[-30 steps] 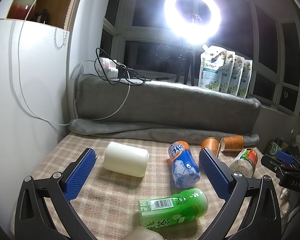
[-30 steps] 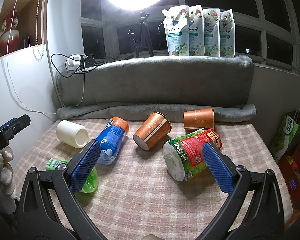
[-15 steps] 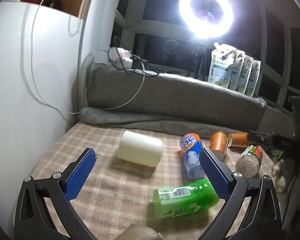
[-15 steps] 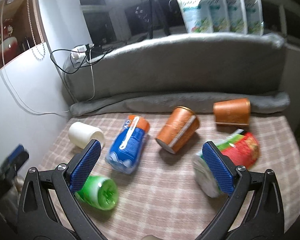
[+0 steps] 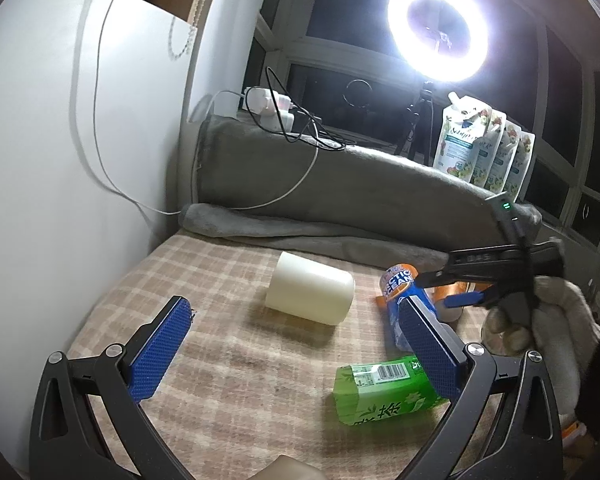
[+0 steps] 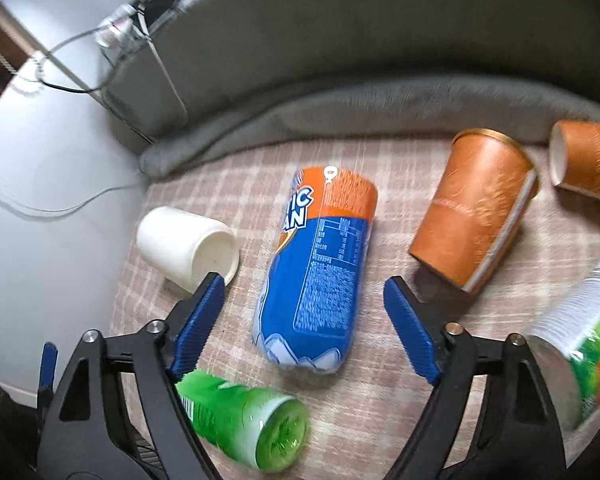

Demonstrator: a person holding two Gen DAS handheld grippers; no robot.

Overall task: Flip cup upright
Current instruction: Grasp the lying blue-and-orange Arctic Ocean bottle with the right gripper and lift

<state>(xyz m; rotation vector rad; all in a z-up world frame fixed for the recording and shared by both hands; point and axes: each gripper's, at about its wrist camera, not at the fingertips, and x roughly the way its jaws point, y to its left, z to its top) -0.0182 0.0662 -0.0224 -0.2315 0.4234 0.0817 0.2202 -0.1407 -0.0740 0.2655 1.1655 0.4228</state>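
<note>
**Cups lying on their sides; both grippers spread and empty**

The right gripper stands over a checked woven cloth, its blue ribbed pads spread wide, gripping nothing. Directly between and just ahead of its fingers lies the blue-and-orange cup, a glossy printed cylinder on its side, orange end pointing away. Beside the left fingertip lies a matte white cup, tipped over, mouth toward the gripper. Under the left finger lies a green cup, shiny, on its side. Ahead and to the right lie two brown paper cups, tapered, on their sides. At the right edge lies a green-and-red cup, blurred.

The left gripper is likewise spread and empty. The white cup lies ahead, between its fingers but beyond their tips; the green cup lies partly behind the right finger. A grey plush bolster borders the far side of the cloth.
</note>
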